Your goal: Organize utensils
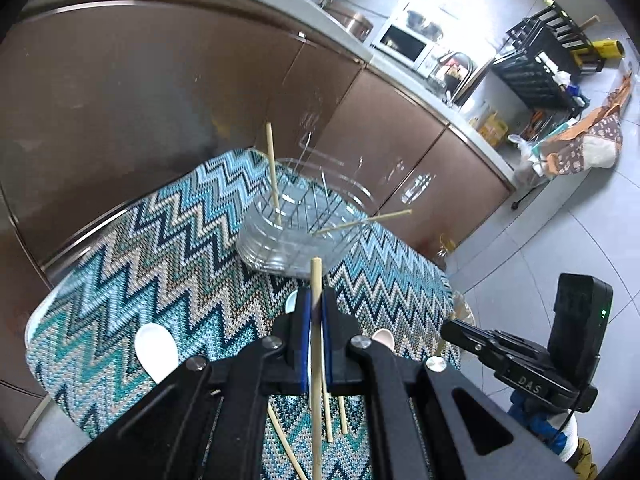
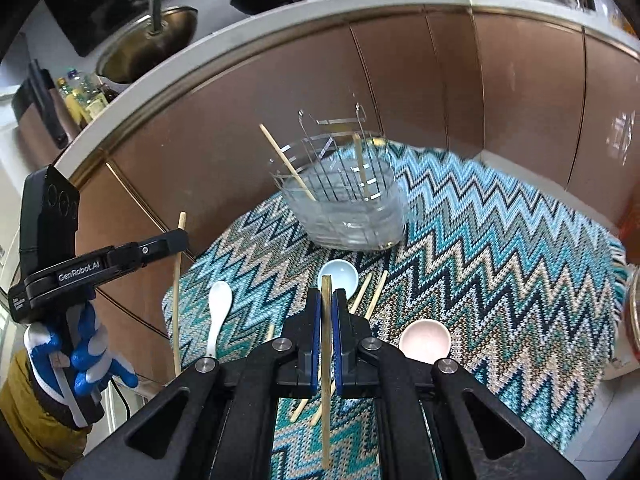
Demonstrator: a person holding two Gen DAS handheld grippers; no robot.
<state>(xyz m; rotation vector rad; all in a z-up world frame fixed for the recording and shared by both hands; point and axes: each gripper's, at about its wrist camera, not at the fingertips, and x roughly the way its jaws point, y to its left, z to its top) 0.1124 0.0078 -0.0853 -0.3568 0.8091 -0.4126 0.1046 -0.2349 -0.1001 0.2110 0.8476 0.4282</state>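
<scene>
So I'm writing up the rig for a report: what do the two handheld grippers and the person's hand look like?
Both grippers are matte black, with angular arms, silver round bolts and blue-padded fingers. The left gripper carries white "GenRobot.AI" lettering and a black box on top. The right gripper reads "DAS", and its box shows a small green light. The hand wears a blue-and-white glove; a black cable hangs below it.

Hidden and cut-off parts

Lower ends of loose chopsticks (image 1: 326, 412) lost behind the left gripper (image 1: 316, 320); pink spoon (image 1: 383, 338) mostly covered there, its handle hidden in the right view too. Held chopstick (image 2: 326, 360) cut short below. Wire holder (image 2: 344, 196) smeared by blur. Gloved hand (image 2: 86, 356) partly cropped.
</scene>
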